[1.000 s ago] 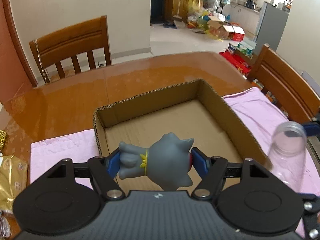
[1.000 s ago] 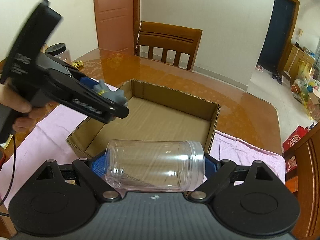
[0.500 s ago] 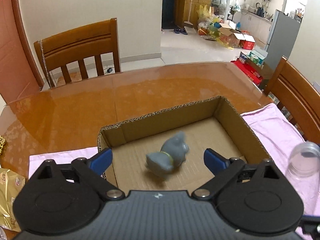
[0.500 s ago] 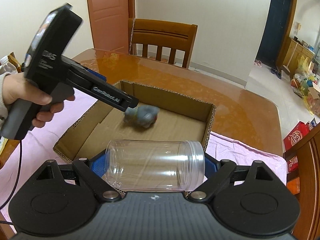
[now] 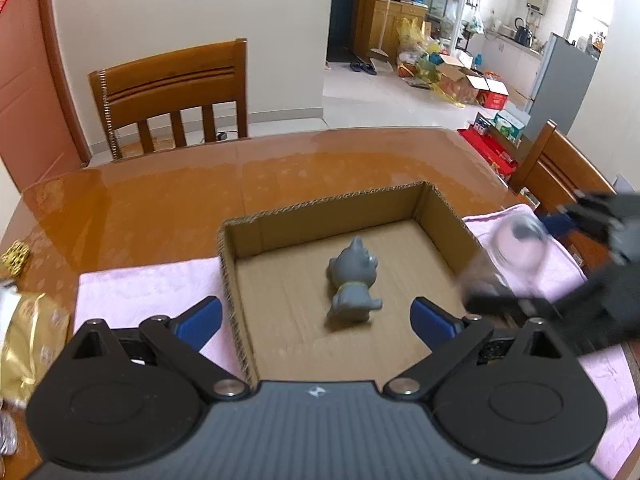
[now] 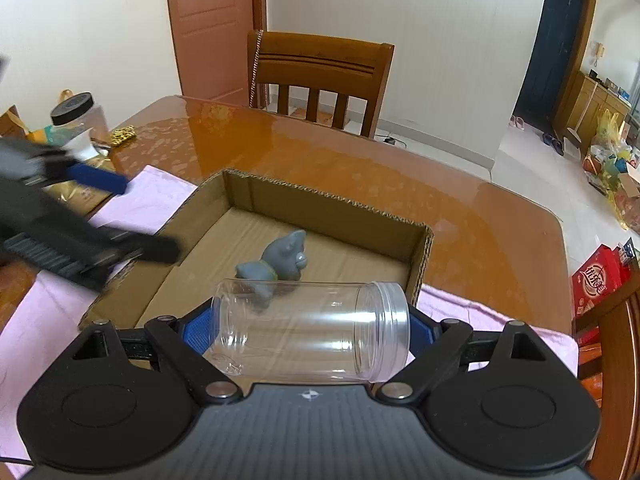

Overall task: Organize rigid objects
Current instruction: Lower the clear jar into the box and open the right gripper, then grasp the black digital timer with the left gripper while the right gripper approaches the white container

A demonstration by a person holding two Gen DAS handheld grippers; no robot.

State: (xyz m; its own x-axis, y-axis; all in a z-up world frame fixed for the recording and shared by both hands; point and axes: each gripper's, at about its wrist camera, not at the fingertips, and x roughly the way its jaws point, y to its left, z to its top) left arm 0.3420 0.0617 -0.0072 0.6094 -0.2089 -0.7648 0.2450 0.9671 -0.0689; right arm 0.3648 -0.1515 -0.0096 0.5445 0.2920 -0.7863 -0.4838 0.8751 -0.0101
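Holding the clear jar (image 6: 310,330) crosswise in my right tongs (image 6: 312,332) just short of the cardboard box (image 6: 332,200) for easy lowering, I note the grey toy (image 5: 352,280) lying inside and my left tongs (image 5: 318,316) spread, empty.
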